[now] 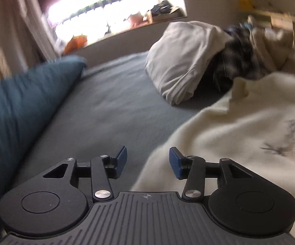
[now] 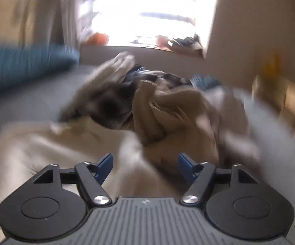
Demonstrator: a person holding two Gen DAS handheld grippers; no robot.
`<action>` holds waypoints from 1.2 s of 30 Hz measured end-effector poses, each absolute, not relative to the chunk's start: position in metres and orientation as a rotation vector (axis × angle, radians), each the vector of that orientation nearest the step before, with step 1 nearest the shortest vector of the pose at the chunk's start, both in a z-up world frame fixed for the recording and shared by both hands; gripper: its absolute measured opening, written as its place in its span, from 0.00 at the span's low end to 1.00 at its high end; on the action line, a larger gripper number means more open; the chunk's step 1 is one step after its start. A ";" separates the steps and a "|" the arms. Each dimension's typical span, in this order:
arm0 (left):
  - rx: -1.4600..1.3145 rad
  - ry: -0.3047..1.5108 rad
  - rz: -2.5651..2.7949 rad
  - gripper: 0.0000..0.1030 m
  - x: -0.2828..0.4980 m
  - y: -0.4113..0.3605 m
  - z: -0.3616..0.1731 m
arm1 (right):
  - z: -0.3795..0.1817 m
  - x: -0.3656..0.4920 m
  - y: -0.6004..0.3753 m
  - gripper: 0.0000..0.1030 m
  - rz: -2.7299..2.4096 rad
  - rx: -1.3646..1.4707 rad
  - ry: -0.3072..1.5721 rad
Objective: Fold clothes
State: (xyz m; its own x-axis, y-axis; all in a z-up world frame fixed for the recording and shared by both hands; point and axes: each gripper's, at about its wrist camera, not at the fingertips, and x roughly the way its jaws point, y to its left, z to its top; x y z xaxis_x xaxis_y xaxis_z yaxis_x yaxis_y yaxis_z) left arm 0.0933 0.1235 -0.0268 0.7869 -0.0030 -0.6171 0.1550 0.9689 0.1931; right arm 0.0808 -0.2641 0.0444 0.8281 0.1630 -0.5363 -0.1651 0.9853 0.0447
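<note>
Both claws gaping, holding nothing. Left claw [image 1: 147, 162] hovering at edge of cream garment [image 1: 239, 126], which is lying spread on bed [image 1: 110, 106]. Right claw [image 2: 145, 166] over same cloth, facing clothes pile [image 2: 167, 106]; view blurring. Step unclear: you're either picking or releasing. Any grab needs an edge between pads.

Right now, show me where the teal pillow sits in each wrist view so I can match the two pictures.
Left wrist view: the teal pillow fills the left side, lying on the grey-blue bed sheet, left of the open fingers.
Right wrist view: the teal pillow is at upper left, blurred, further back.
Shared landmark: the bright window, just right of the pillow's far end in both.
</note>
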 end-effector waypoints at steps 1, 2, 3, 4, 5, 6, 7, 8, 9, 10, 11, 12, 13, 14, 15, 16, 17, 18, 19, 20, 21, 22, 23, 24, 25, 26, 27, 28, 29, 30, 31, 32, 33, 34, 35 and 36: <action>0.198 0.696 -0.096 0.49 0.084 0.132 -0.022 | 0.043 0.068 -0.280 0.71 0.198 0.132 0.604; 0.159 0.741 -0.109 0.49 0.073 0.141 -0.020 | 0.042 0.056 -0.296 0.71 0.221 0.269 0.638; 0.120 0.786 -0.119 0.49 0.061 0.149 -0.018 | 0.032 0.042 -0.307 0.71 0.247 0.397 0.686; 0.083 0.829 -0.124 0.49 0.050 0.158 -0.018 | 0.020 0.027 -0.314 0.71 0.265 0.513 0.732; 0.047 0.870 -0.126 0.49 0.039 0.166 -0.019 | 0.008 0.013 -0.321 0.71 0.282 0.629 0.777; 0.007 0.909 -0.125 0.49 0.028 0.174 -0.019 | -0.005 0.002 -0.322 0.71 0.287 0.690 0.812; -0.037 0.944 -0.115 0.49 0.019 0.181 -0.022 | -0.018 -0.009 -0.323 0.70 0.290 0.750 0.846; -0.082 0.979 -0.105 0.49 0.010 0.189 -0.025 | -0.031 -0.020 -0.324 0.69 0.294 0.810 0.881; -0.132 1.014 -0.101 0.49 0.002 0.195 -0.028 | -0.045 -0.027 -0.322 0.67 0.290 0.856 0.905; -0.198 1.048 -0.113 0.49 -0.003 0.201 -0.033 | -0.059 -0.033 -0.318 0.65 0.291 0.910 0.936; -0.264 1.076 -0.129 0.49 -0.008 0.204 -0.040 | -0.073 -0.039 -0.314 0.56 0.291 0.964 0.966; -0.320 1.100 -0.142 0.49 -0.011 0.205 -0.047 | -0.090 -0.035 -0.310 0.52 0.301 1.027 0.986; -0.369 1.128 -0.164 0.49 -0.014 0.204 -0.056 | -0.099 -0.038 -0.306 0.51 0.315 1.072 0.978; -0.417 1.153 -0.191 0.49 -0.016 0.201 -0.066 | -0.108 -0.041 -0.301 0.49 0.329 1.117 0.968; -0.453 1.175 -0.218 0.49 -0.019 0.197 -0.075 | -0.109 -0.039 -0.299 0.49 0.333 1.112 0.957; -0.473 1.200 -0.239 0.48 -0.020 0.191 -0.083 | -0.109 -0.038 -0.297 0.49 0.336 1.105 0.945; -0.475 1.218 -0.252 0.48 -0.022 0.183 -0.090 | -0.110 -0.036 -0.297 0.46 0.338 1.115 0.944; -0.479 1.223 -0.279 0.48 -0.025 0.177 -0.095 | -0.111 -0.035 -0.298 0.41 0.345 1.145 0.949; -0.483 1.228 -0.306 0.48 -0.027 0.170 -0.099 | -0.114 -0.037 -0.298 0.40 0.356 1.180 0.962; -0.483 1.229 -0.327 0.48 -0.029 0.164 -0.103 | -0.117 -0.040 -0.297 0.39 0.367 1.215 0.974; -0.475 1.222 -0.332 0.48 -0.030 0.160 -0.103 | -0.119 -0.042 -0.295 0.39 0.377 1.224 0.988; -0.466 1.214 -0.337 0.48 -0.031 0.157 -0.104 | -0.121 -0.043 -0.292 0.39 0.387 1.232 1.002; -0.459 1.211 -0.340 0.49 -0.030 0.155 -0.106 | -0.122 -0.043 -0.287 0.39 0.389 1.235 1.010; -0.465 1.212 -0.336 0.49 -0.028 0.155 -0.106 | -0.124 -0.043 -0.283 0.39 0.391 1.237 1.019; -0.473 1.209 -0.334 0.49 -0.027 0.154 -0.106 | -0.125 -0.043 -0.278 0.39 0.394 1.240 1.027; -0.478 1.205 -0.333 0.48 -0.027 0.154 -0.105 | -0.124 -0.043 -0.274 0.35 0.394 1.226 1.029; -0.473 1.199 -0.333 0.45 -0.027 0.154 -0.104 | -0.118 -0.040 -0.270 0.26 0.402 1.190 1.026; -0.467 1.195 -0.330 0.41 -0.027 0.152 -0.103 | -0.112 -0.036 -0.266 0.21 0.410 1.153 1.022; -0.461 1.190 -0.328 0.35 -0.028 0.151 -0.103 | -0.106 -0.033 -0.262 0.15 0.417 1.116 1.017; -0.455 1.186 -0.326 0.32 -0.028 0.150 -0.102 | -0.100 -0.030 -0.258 0.13 0.425 1.079 1.013; -0.453 1.183 -0.324 0.32 -0.028 0.149 -0.102 | -0.094 -0.027 -0.254 0.13 0.432 1.042 1.008; -0.462 1.182 -0.324 0.30 -0.027 0.149 -0.102 | -0.088 -0.024 -0.250 0.12 0.439 1.005 1.004; -0.473 1.180 -0.323 0.30 -0.027 0.150 -0.103 | -0.080 -0.022 -0.243 0.12 0.453 0.937 0.992; -0.483 1.178 -0.323 0.30 -0.026 0.151 -0.103 | -0.071 -0.020 -0.236 0.12 0.466 0.869 0.980; -0.493 1.175 -0.320 0.29 -0.025 0.151 -0.103 | -0.065 -0.020 -0.229 0.12 0.475 0.818 0.967; -0.501 1.170 -0.312 0.25 -0.024 0.151 -0.103 | -0.060 -0.019 -0.223 0.12 0.484 0.767 0.954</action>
State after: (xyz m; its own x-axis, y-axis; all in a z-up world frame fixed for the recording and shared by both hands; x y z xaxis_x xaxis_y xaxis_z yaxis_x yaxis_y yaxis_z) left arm -0.0244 0.1512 -0.1033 0.3654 -0.4839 -0.7952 -0.0232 0.8493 -0.5274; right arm -0.0195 -0.2226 -0.0600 0.5058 0.6719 -0.5411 -0.0403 0.6450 0.7632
